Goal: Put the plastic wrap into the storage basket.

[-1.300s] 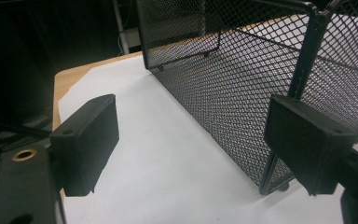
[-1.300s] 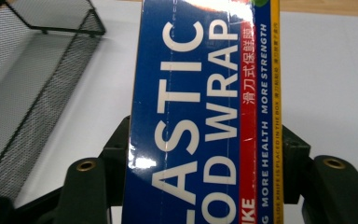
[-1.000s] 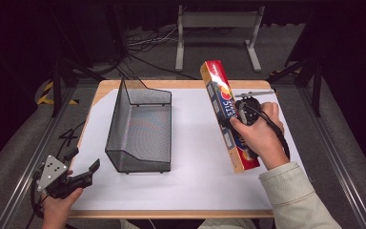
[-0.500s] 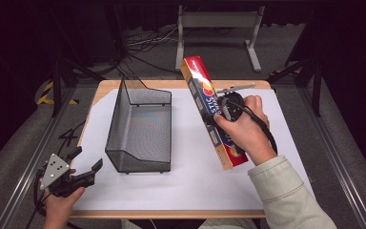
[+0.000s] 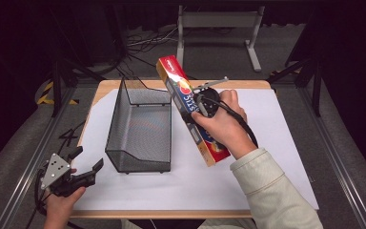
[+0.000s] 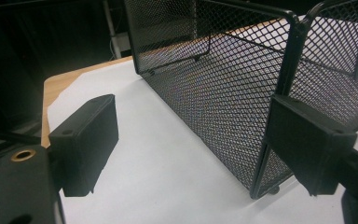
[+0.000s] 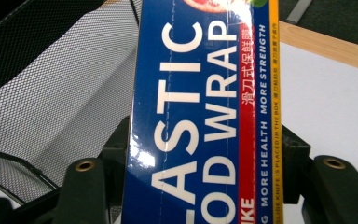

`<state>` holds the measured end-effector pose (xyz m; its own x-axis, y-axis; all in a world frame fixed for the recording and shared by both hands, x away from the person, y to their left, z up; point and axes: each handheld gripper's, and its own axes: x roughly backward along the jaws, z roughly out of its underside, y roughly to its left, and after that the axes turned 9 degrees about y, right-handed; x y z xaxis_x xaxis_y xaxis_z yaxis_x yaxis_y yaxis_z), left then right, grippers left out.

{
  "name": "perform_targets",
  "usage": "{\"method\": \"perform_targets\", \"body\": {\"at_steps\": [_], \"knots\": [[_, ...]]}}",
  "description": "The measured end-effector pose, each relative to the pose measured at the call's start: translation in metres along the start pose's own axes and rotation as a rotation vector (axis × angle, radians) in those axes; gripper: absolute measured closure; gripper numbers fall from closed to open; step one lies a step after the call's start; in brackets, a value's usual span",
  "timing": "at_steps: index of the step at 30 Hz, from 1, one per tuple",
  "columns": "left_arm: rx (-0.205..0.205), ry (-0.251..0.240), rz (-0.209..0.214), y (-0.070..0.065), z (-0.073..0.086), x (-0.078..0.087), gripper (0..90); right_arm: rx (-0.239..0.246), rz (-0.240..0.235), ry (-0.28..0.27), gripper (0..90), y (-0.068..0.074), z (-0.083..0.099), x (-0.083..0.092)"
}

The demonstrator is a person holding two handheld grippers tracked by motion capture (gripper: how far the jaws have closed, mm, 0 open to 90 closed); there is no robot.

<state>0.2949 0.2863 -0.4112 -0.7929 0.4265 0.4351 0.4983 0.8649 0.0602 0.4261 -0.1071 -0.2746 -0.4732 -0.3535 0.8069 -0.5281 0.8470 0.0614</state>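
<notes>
- Right gripper (image 5: 193, 113) is clamped on a long box of plastic food wrap (image 5: 190, 109), held in the person's right hand (image 5: 221, 125) above the white sheet on the table (image 5: 271, 138).
- Seen from the right gripper view, the two black jaws press on either long side of the plastic food wrap box (image 7: 205, 112), its blue face with white lettering turned to the camera.
- From the high view, the box is tilted, its far red end raised toward the back of the table and its near end lower, close to the right sleeve (image 5: 271, 191).
- It hangs just to the right of the black wire mesh basket (image 5: 140, 129), with its raised far end near the basket's right rim; whether they touch cannot be told.
- Left gripper (image 5: 83, 164) sits at the near left corner of the table, jaws apart and holding nothing.
- Along the left gripper view, the mesh basket (image 6: 242, 93) stands on the white sheet ahead of those jaws, its near corner post close to the right-hand one.
</notes>
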Motion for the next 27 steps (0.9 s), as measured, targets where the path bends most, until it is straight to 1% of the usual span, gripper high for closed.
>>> {"method": "perform_targets", "body": {"at_steps": [3, 6, 8, 14, 19, 21, 24, 27], "knots": [[0.002, -0.001, -0.003, 0.000, 0.001, 0.001, 18.4, 0.012, -0.012, 0.012, 40.2, 0.008, -0.005, -0.008], [0.005, -0.003, -0.004, 0.001, 0.001, 0.002, 18.4, 0.014, -0.017, 0.016, 40.2, 0.010, -0.006, -0.011], [0.007, -0.006, -0.003, 0.001, 0.001, 0.002, 18.4, 0.032, -0.023, 0.028, 40.2, 0.018, -0.011, -0.020], [0.002, -0.006, 0.002, 0.000, -0.001, 0.000, 18.4, 0.052, -0.040, 0.057, 40.1, 0.033, -0.016, -0.038], [-0.001, 0.000, 0.002, 0.000, -0.001, -0.002, 18.4, 0.053, -0.040, 0.087, 40.1, 0.045, -0.019, -0.051], [-0.001, -0.001, 0.003, -0.001, -0.001, -0.003, 18.4, 0.049, -0.041, 0.093, 40.1, 0.047, -0.020, -0.053], [-0.002, -0.002, 0.004, -0.001, -0.002, -0.003, 18.4, 0.048, -0.040, 0.112, 40.1, 0.053, -0.023, -0.063], [0.002, -0.001, 0.006, 0.000, 0.000, -0.003, 18.4, 0.030, -0.041, 0.131, 40.0, 0.058, -0.025, -0.073]]}}
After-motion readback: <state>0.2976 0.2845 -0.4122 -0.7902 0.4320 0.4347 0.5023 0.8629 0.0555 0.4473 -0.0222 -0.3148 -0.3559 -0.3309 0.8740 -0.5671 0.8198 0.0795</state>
